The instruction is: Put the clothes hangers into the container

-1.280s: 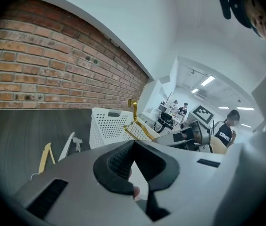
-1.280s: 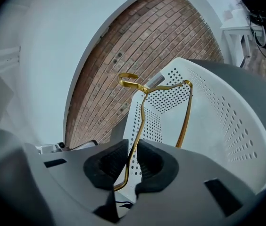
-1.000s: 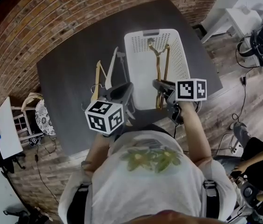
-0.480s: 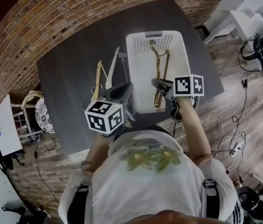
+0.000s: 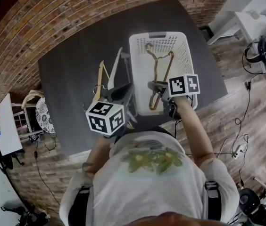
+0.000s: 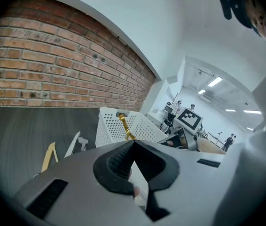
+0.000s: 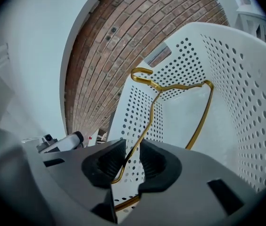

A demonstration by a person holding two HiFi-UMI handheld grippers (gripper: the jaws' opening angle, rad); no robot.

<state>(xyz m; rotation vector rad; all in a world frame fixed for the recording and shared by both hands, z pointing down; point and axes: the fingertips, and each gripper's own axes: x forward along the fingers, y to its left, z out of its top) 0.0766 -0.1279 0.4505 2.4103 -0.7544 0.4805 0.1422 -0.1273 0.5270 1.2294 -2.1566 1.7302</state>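
Note:
A gold wire hanger (image 5: 155, 74) leans inside the white perforated basket (image 5: 186, 55), hook toward the far wall. My right gripper (image 5: 153, 86) is at the basket's near rim. Its jaws are opening. In the right gripper view the hanger's wire (image 7: 170, 87) runs between the pads of my right gripper (image 7: 132, 159) with a gap on either side. My left gripper (image 5: 122, 91) hovers over the dark table left of the basket, and in its own view the left gripper (image 6: 133, 147) is shut with nothing in it. A wooden hanger (image 5: 98, 79) and a white hanger (image 5: 115, 69) lie on the table beyond it.
The dark table (image 5: 71, 55) ends at a brick wall (image 5: 43, 18) on the far side. From the left gripper view the basket (image 6: 109, 126) stands right of the wooden hanger (image 6: 49, 155) and the white hanger (image 6: 72, 145). The basket's inner wall (image 7: 246, 102) closes off the right.
My right gripper has shifted left along the basket's near rim with the gold hanger, which has swung leftward inside the basket. The left gripper has stayed put.

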